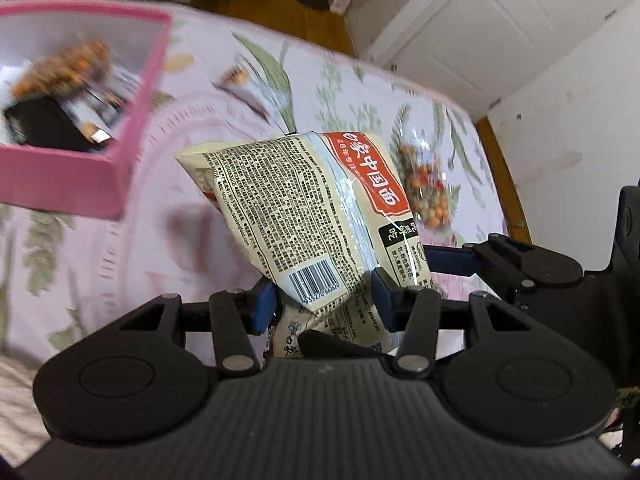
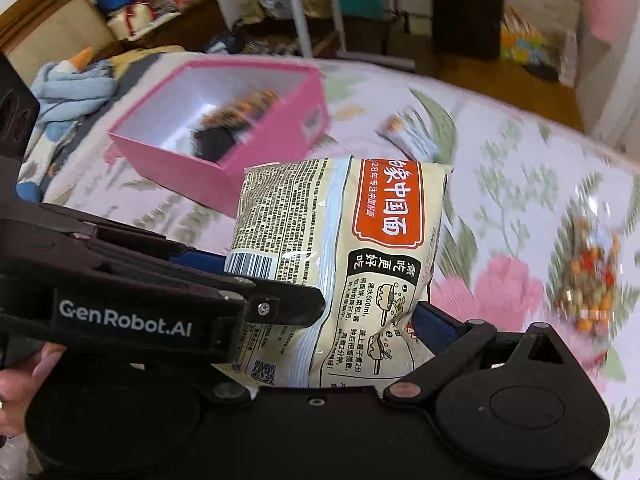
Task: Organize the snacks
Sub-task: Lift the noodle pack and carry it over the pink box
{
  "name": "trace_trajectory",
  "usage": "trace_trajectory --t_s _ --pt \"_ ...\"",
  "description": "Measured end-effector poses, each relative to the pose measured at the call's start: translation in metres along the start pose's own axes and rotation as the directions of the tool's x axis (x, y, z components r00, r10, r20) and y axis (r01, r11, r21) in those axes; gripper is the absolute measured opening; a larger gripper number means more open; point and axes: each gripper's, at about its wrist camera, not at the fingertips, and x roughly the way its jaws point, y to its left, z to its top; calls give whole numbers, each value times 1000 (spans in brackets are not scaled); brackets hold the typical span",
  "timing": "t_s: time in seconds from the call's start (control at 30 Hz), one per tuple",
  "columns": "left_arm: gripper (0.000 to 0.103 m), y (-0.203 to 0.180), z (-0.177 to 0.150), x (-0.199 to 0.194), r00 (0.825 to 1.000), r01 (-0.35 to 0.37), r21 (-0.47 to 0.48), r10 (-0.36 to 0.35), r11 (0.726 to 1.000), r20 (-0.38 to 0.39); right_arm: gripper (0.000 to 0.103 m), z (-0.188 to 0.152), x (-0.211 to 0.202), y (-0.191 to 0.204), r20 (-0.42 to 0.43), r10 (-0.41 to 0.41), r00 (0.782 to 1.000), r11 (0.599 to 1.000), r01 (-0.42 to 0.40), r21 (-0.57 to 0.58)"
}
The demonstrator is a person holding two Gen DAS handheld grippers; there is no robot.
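Above a floral bedspread (image 1: 168, 184), both grippers slope steeply downward and share one load: a cream instant-noodle packet (image 1: 304, 208) with an orange-red label, held clear of the bed. From the left wrist camera, the left gripper (image 1: 326, 300) has its blue-padded fingers (image 1: 264, 304) pinched on the packet's lower end, beside the barcode, where the wrapper crumples between them. To the right in the same view, the right gripper (image 1: 500, 260) reaches in from the side, one blue finger running behind the packet's edge. From the right wrist camera, the right gripper (image 2: 384, 312) also clamps the packet (image 2: 340, 260): one blue finger (image 2: 436, 320) presses the packet's right side, while the opposite finger is covered by the left gripper (image 2: 224, 280), which crosses in from the left. A hand (image 2: 20, 376) shows at the lower left edge, cut off by the frame.

An open pink box (image 1: 116, 148) sits on the bedspread up and to the left of the packet; its contents are smeared by blur, only orange specks and something black. A clear bag of mixed nuts (image 1: 424, 184) lies just beyond the packet, partly hidden behind it in the left view. A small sachet (image 1: 248, 88) farther back is too blurred to read.
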Motion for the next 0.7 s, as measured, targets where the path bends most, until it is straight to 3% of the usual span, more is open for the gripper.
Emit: trace_trajectory --t_s 0.33,0.53,0.7 --pt "48 64 40 -86 979 -83 -18 85 996 187 102 79 15 65 120 116 986 987 -101 -125" --pt "48 128 81 -104 965 -141 -37 145 989 220 102 127 63 100 181 181 967 981 -164 -108" --pt "48 195 117 -95 969 -135 -113 155 984 191 102 159 113 111 162 256 953 967 -252 -43"
